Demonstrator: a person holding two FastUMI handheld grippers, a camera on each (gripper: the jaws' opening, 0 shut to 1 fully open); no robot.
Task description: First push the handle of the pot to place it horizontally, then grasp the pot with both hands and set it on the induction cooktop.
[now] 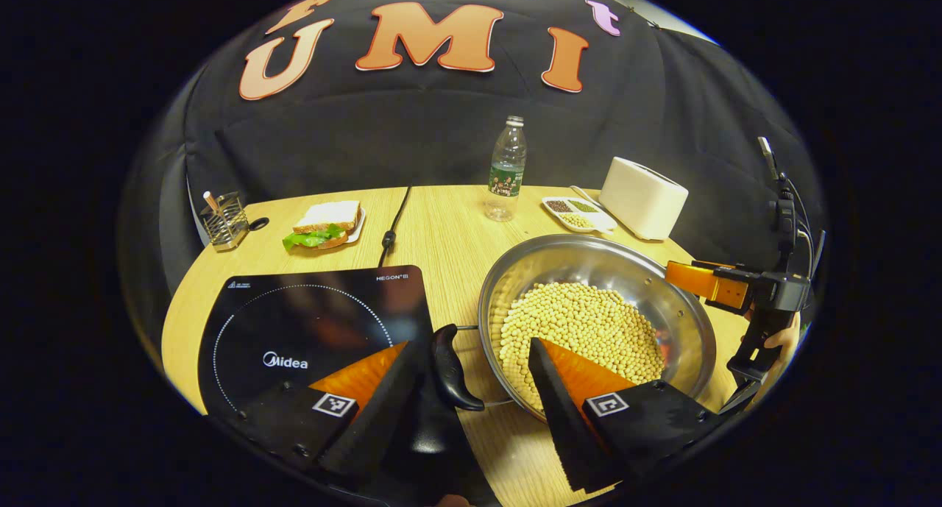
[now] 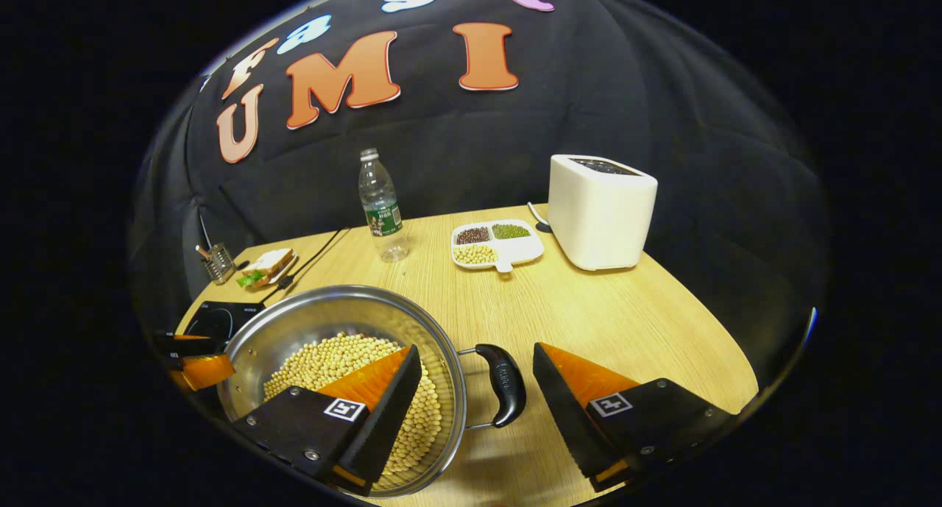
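Note:
A steel pot point(image 1: 647, 271) filled with soybeans stands on the wooden table, just right of the black induction cooktop point(image 1: 294, 323). Its black left handle point(image 1: 450, 367) lies between the spread fingers of my left gripper point(image 1: 469, 344), which is open; one finger hangs over the cooktop, the other over the beans. My right gripper point(image 1: 717, 285) shows at the pot's far rim. In the right gripper view the pot point(image 2: 309, 323) has its other black handle point(image 2: 504, 385) inside my open right gripper point(image 2: 475, 347). Beyond the pot sit the left gripper point(image 2: 195, 363) and a corner of the cooktop point(image 2: 221, 316).
Toward the back stand a water bottle point(image 1: 506, 170), a white toaster-like box point(image 2: 600, 211) and a divided dish of beans point(image 2: 497, 243). A sandwich on a plate point(image 1: 324, 226), a wire utensil holder point(image 1: 223, 221) and the cooktop's cable point(image 1: 394, 220) lie back left.

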